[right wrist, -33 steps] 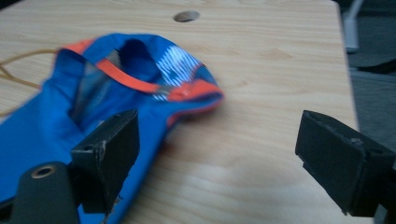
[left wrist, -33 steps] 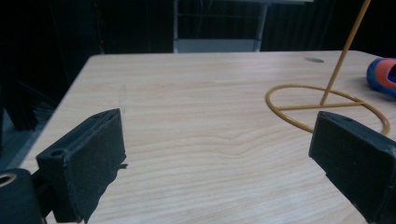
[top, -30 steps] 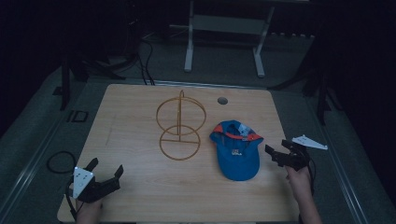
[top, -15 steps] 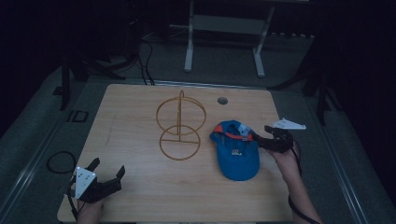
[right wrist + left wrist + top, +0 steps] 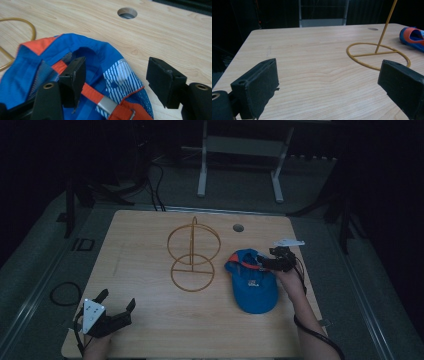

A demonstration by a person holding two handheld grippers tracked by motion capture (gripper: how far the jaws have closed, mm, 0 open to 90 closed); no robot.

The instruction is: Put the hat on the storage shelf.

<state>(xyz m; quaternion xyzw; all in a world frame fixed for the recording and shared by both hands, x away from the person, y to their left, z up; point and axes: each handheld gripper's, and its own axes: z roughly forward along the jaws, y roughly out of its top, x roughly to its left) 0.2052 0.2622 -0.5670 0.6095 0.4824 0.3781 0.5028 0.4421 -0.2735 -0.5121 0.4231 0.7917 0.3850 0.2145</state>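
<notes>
A blue cap [image 5: 252, 282] with orange trim lies on the right side of the wooden table [image 5: 140, 240]. My right gripper [image 5: 263, 263] is at the cap's far end, open. In the right gripper view its jaws [image 5: 116, 75] straddle the cap's [image 5: 82, 41] back rim above the orange strap [image 5: 106, 103]: one jaw is inside the opening, the other over bare table. They have just been closing, and neither pad presses the fabric. My left gripper [image 5: 117, 299] rests open near the front left corner, with nothing between its jaws [image 5: 329, 82].
A yellow wire stand [image 5: 194, 252] with a ring base and an upright ring stands mid-table; its pole [image 5: 385, 27] and the cap [image 5: 412, 37] appear in the left gripper view. A round hole [image 5: 238, 227] is in the tabletop behind the cap. The floor around is dark.
My right gripper moved from the table's right edge leftward and away from me, to the cap's far end, and its jaws narrowed. My left gripper kept still.
</notes>
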